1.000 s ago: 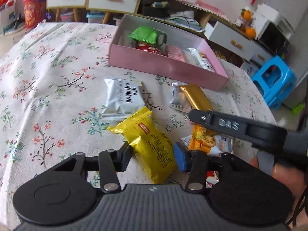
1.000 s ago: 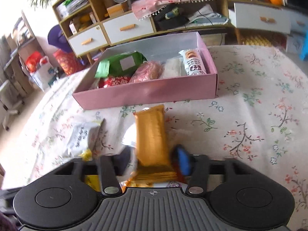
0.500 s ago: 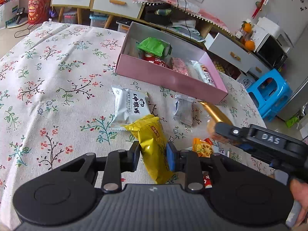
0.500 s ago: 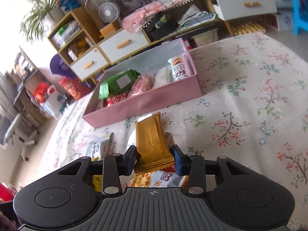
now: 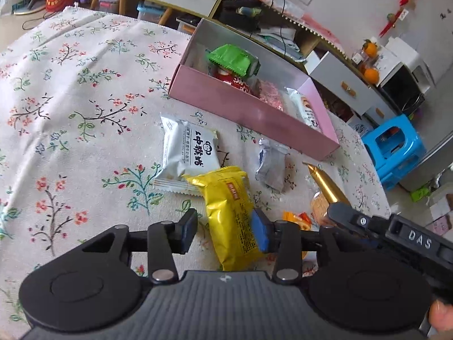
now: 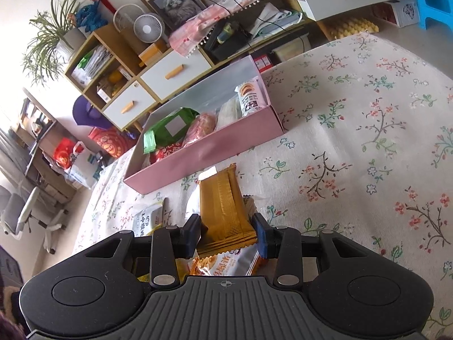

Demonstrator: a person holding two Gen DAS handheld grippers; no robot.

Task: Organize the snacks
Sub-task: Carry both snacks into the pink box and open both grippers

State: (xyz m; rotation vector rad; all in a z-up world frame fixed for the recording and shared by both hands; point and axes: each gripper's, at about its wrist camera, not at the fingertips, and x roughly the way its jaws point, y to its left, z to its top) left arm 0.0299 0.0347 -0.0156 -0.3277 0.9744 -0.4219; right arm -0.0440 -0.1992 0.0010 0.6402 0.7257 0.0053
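Note:
A pink box (image 5: 249,113) (image 6: 215,153) on the flowered cloth holds several snack packs. My left gripper (image 5: 225,233) is open around a yellow pack (image 5: 232,215) that lies on the cloth; its blue pad touches the pack, the black pad stands apart. My right gripper (image 6: 228,233) is shut on a gold bar pack (image 6: 223,209) and holds it above the table; that bar also shows in the left wrist view (image 5: 328,184).
A white pack (image 5: 189,153) and a small silver pack (image 5: 271,164) lie in front of the box. An orange biscuit pack (image 6: 223,265) lies under my right gripper. Cabinets, drawers and a blue stool (image 5: 393,147) stand beyond the table.
My left gripper's jaws have opened wider around the yellow pack. My right gripper has lifted the gold bar higher and tilted.

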